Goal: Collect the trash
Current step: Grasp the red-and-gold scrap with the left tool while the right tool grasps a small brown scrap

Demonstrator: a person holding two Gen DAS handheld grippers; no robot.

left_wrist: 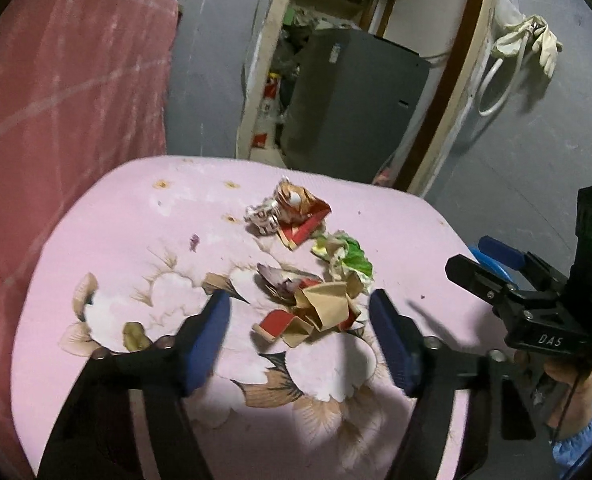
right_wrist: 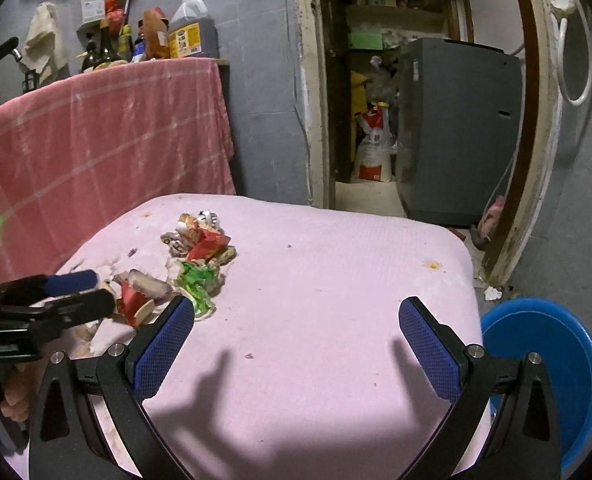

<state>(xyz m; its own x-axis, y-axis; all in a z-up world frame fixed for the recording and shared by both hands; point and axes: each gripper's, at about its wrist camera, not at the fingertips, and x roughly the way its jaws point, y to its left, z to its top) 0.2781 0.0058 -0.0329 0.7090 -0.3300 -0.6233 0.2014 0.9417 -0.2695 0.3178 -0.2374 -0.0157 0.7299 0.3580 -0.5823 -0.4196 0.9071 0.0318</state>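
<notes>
Crumpled trash lies on a pink flowered cloth (left_wrist: pixel 136 220) that covers a table. A red, white and orange wrapper (left_wrist: pixel 292 212) is farthest away, a green wrapper (left_wrist: pixel 347 256) sits in the middle, and a red and tan wrapper (left_wrist: pixel 315 312) is nearest. My left gripper (left_wrist: pixel 299 314) stands open with its blue pads either side of the red and tan wrapper, not touching it. My right gripper (right_wrist: pixel 296 316) is open over bare cloth (right_wrist: pixel 335 260), to the right of the green wrapper (right_wrist: pixel 196 280). Each gripper shows in the other's view: the right gripper (left_wrist: pixel 471 256), the left gripper (right_wrist: pixel 100 292).
A blue basin (right_wrist: pixel 543 360) sits on the floor off the table's right edge. A counter draped in red checked cloth (right_wrist: pixel 108 140) with bottles (right_wrist: pixel 192 32) stands behind on the left. A doorway with a grey appliance (right_wrist: pixel 455 128) lies beyond the far edge.
</notes>
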